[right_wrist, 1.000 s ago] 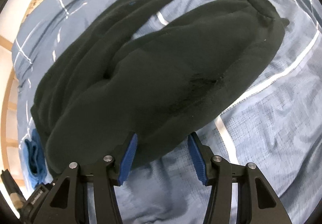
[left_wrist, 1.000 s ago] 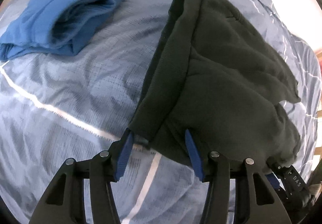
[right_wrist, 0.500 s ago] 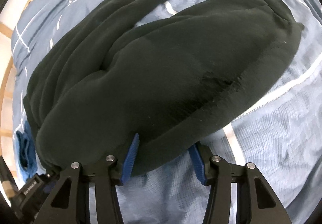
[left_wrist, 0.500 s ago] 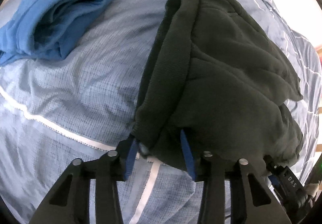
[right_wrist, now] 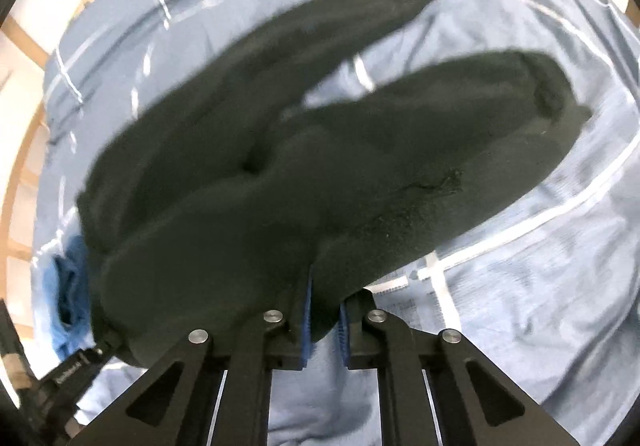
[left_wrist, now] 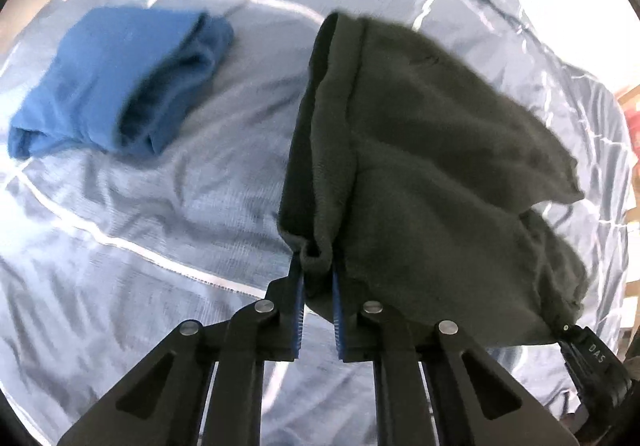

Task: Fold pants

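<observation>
Your left gripper [left_wrist: 318, 286] is clamped on the near waistband corner of the dark pants [left_wrist: 432, 165]. A folded blue garment [left_wrist: 116, 77] lies well apart on the bedsheet [left_wrist: 140, 226].

Dark fleece pants [right_wrist: 320, 173], legs splayed, seemingly lifted.

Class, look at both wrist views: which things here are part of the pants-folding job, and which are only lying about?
Part of the job:
- dark pants
- left gripper, shut on the waistband corner
- right gripper, shut on the pants' edge

Lying about:
- blue folded garment, apart from the pants
- bed cover, under everything
</observation>
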`<state>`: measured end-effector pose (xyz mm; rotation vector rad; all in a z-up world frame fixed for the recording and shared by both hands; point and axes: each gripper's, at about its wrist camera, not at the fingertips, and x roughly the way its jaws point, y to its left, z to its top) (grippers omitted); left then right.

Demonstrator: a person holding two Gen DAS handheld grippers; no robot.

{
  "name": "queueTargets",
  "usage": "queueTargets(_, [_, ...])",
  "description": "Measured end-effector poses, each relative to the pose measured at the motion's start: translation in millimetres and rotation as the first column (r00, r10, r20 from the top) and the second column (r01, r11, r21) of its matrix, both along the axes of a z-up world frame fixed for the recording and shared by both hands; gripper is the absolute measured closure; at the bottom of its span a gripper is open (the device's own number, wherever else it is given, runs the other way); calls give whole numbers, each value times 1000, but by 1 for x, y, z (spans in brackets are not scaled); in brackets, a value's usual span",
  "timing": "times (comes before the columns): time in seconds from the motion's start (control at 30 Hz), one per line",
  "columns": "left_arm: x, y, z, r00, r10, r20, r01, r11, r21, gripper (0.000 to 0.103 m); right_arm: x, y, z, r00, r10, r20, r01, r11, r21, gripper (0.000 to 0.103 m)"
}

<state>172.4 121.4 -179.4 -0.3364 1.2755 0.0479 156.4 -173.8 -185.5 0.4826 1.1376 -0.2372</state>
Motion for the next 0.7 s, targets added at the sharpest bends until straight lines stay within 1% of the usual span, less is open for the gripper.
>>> queueTargets(0.13, [8, -7, 26, 999, -9, 39, 9, 1000, 0, 91, 8, -1, 35, 997, 38, 64, -36, 999, -23, 93])
queueTargets(0.2, [21, -9, 39, 997, -33, 63, 31, 999, 20, 91, 11, -5, 45, 995, 63, 79, -60, 998, -36, 93])
queueTargets(0.23, [26, -11, 47, 996, -45, 82, 43, 999, 33, 91, 19, -5, 51, 993, 81, 87, -77, 996, -43, 93])
queueTargets(0.27, [28, -12, 51, 994, -55, 95, 51, 998, 36, 91, 12, -11, 56, 991, 95, 96, -91, 995, -48, 93])
queueTargets(0.3, [36, -14, 58, 992, -66, 108, 62, 997, 41, 91, 19, -12, 62, 988, 114, 105, -108, 992, -60, 93])
queueTargets(0.33, [40, -12, 62, 991, -68, 116, 63, 997, 44, 91, 26, -12, 68, 985, 132, 112, -124, 989, -75, 93])
queueTargets(0.37, [46, -12, 66, 990, -69, 120, 64, 997, 46, 91, 24, -13, 72, 982, 146, 116, -137, 987, -84, 93])
queueTargets(0.43, [61, -13, 74, 989, -70, 130, 63, 996, 55, 91, 38, -13, 82, 978, 166, 129, -156, 984, -90, 93])
queueTargets(0.5, [81, -13, 77, 990, -63, 127, 56, 996, 62, 91, 53, -13, 90, 974, 181, 136, -169, 981, -95, 93])
queueTargets(0.57, [98, -11, 76, 992, -48, 113, 42, 998, 55, 91, 75, -13, 94, 971, 194, 136, -183, 979, -90, 94])
queueTargets(0.63, [119, -9, 71, 995, -38, 92, 33, 998, 56, 91, 97, -13, 94, 971, 198, 136, -189, 979, -76, 94])
queueTargets(0.7, [138, -7, 63, 996, -38, 80, 34, 998, 59, 91, 126, -10, 88, 967, 224, 118, -215, 973, -86, 94])
